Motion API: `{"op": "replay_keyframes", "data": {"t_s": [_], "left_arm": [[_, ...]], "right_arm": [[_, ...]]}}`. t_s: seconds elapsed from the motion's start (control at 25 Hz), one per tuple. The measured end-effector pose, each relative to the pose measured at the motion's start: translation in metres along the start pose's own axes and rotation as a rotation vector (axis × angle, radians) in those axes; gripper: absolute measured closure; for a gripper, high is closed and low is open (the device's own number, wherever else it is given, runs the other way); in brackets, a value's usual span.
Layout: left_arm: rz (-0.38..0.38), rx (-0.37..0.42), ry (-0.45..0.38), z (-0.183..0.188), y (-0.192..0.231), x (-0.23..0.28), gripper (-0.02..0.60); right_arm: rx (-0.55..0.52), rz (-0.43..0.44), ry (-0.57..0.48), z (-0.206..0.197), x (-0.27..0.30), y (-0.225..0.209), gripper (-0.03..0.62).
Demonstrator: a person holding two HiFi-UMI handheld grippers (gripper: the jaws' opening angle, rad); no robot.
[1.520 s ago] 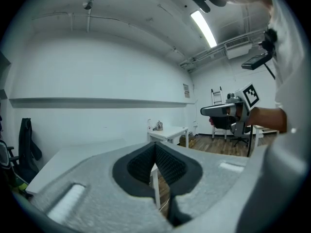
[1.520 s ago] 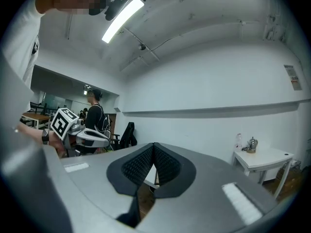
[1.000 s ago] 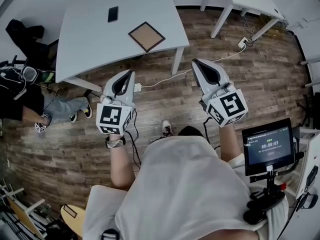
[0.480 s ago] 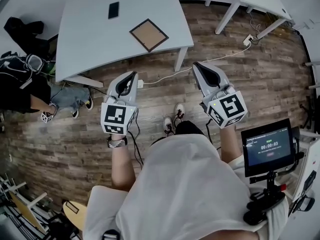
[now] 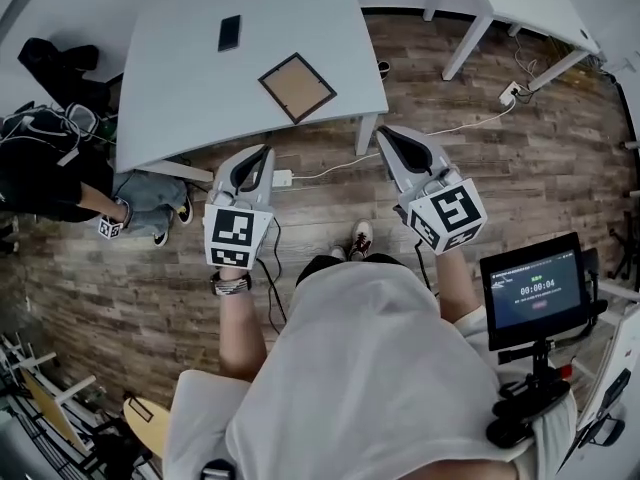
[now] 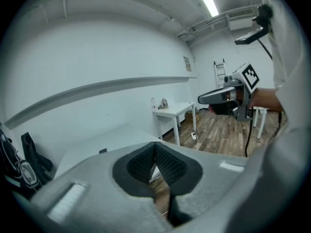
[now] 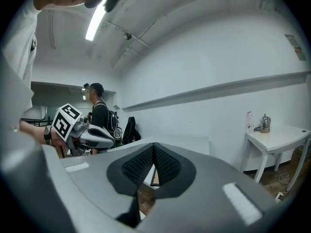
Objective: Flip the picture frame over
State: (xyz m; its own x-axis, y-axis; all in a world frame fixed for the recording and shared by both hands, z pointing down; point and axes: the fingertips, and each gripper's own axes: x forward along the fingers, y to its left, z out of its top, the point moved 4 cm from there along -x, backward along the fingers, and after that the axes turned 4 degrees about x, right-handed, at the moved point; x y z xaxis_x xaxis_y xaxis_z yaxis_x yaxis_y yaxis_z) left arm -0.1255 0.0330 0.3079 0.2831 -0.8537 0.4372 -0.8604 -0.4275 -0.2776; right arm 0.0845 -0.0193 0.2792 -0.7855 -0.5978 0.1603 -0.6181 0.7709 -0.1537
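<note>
Lying at upper centre of the head view, the picture frame (image 5: 296, 86) rests flat on the surface (image 5: 180, 88); left tongs (image 5: 262, 152) and right tongs (image 5: 386, 136) hover below it, both closed, empty.

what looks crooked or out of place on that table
Only the picture frame: it lies turned diagonally to the edges of the table, near the corner closest to the person. The phone farther back lies roughly square. Nothing looks spilled or damaged.
</note>
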Motion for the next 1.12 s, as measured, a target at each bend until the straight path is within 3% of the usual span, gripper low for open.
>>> {"op": "replay_keyframes", "data": {"t_s": [0.28,0.36,0.48,0.68,1.12], "left_arm": [[0.06,0.16,0.096,0.006,0.004,-0.014,0.578],[0.045,0.187,0.121,0.004,-0.009,-0.014,0.534],[0.02,0.217,0.163,-0.004,-0.02,0.002,0.529],[-0.059,0.237,0.229,-0.033,0.0,0.076,0.508],[-0.161,0.333,0.342,-0.096,0.019,0.141,0.459]], "right_arm": [[-0.017,0.041,-0.005,0.0,0.002,0.008,0.592],[-0.015,0.044,0.008,-0.009,-0.007,0.007,0.592],[-0.005,0.048,0.038,-0.026,-0.006,-0.003,0.592],[0.048,0.032,0.116,-0.064,0.045,-0.046,0.592],[0.12,-0.006,0.173,-0.113,0.093,-0.064,0.591]]}}
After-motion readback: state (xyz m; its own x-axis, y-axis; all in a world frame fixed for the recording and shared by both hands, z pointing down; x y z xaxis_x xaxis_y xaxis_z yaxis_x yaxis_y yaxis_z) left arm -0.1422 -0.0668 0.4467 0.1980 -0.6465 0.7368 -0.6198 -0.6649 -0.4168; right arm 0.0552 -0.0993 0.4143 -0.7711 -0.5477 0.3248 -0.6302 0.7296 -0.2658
